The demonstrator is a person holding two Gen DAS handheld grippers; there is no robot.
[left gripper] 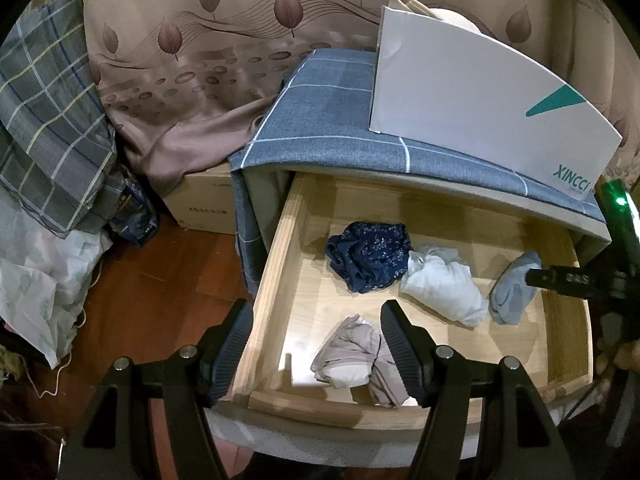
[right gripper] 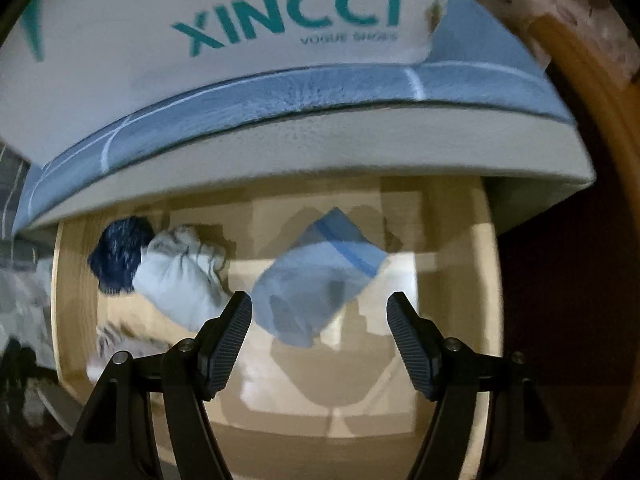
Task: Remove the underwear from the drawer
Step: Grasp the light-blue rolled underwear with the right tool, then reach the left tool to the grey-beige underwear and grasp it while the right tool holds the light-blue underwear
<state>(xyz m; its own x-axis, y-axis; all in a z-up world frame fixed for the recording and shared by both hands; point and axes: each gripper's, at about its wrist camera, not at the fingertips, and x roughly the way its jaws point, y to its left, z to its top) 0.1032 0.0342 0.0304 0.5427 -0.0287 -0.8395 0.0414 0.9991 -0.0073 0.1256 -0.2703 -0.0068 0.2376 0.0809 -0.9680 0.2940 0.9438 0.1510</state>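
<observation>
The wooden drawer (left gripper: 276, 264) stands pulled open. Inside lie a navy floral piece of underwear (left gripper: 368, 256), a white one (left gripper: 444, 288), a light blue one (left gripper: 512, 292) and a beige one (left gripper: 352, 356) near the front. My left gripper (left gripper: 316, 344) is open above the drawer's front left corner, right finger over the beige piece. My right gripper (right gripper: 320, 332) is open, hovering just in front of the light blue underwear (right gripper: 316, 276); it shows at the right edge of the left wrist view (left gripper: 560, 280). The white (right gripper: 180, 276) and navy (right gripper: 120, 256) pieces lie to its left.
A white XINCCI shoe box (left gripper: 480, 108) sits on the blue checked cloth (left gripper: 320, 120) covering the cabinet top. A cardboard box (left gripper: 200, 200), plaid fabric (left gripper: 48, 120) and plastic bags (left gripper: 36, 292) stand on the wooden floor (left gripper: 152, 300) to the left.
</observation>
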